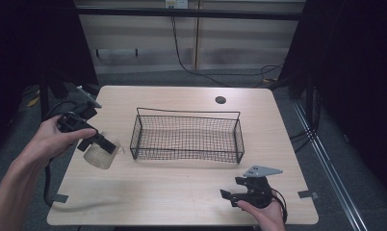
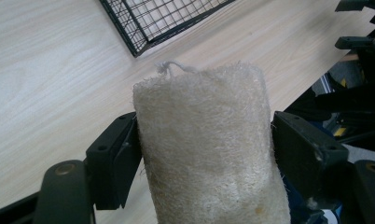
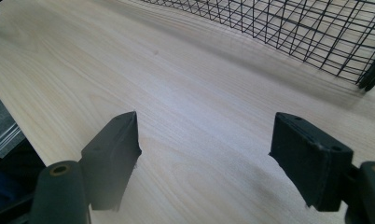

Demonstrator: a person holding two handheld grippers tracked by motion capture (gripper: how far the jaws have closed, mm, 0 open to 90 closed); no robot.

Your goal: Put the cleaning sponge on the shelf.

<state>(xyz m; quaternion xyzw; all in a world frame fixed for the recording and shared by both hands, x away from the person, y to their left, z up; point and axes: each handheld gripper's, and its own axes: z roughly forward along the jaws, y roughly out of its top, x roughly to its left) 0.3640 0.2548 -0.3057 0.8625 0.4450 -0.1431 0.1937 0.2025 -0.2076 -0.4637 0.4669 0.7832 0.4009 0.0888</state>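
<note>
A pale wood-grain table [image 1: 182, 192] stands in a dim room with dark curtains at both sides and cables on the floor behind. In the high view, a black wire basket [image 1: 187, 136] sits at mid-table, and the left gripper [image 1: 104, 144] holds a loofah sponge [image 1: 100, 155] just off the basket's left end, low over the table. The right gripper [image 1: 228, 196] rests near the front edge, well apart from the sponge, so the left hand is plainly the nearer one to the basket's left wall.

In the left gripper view, the jaws are clamped on either flank of the loofah sponge [image 2: 209, 149], whose long axis runs forward between them, its string loop [image 2: 169, 67] pointing toward the basket's corner [image 2: 143, 35] ahead.

In the right gripper view, the jaws stand wide apart with nothing between them over bare table [image 3: 143, 84], the basket [image 3: 316, 32] beyond.
</note>
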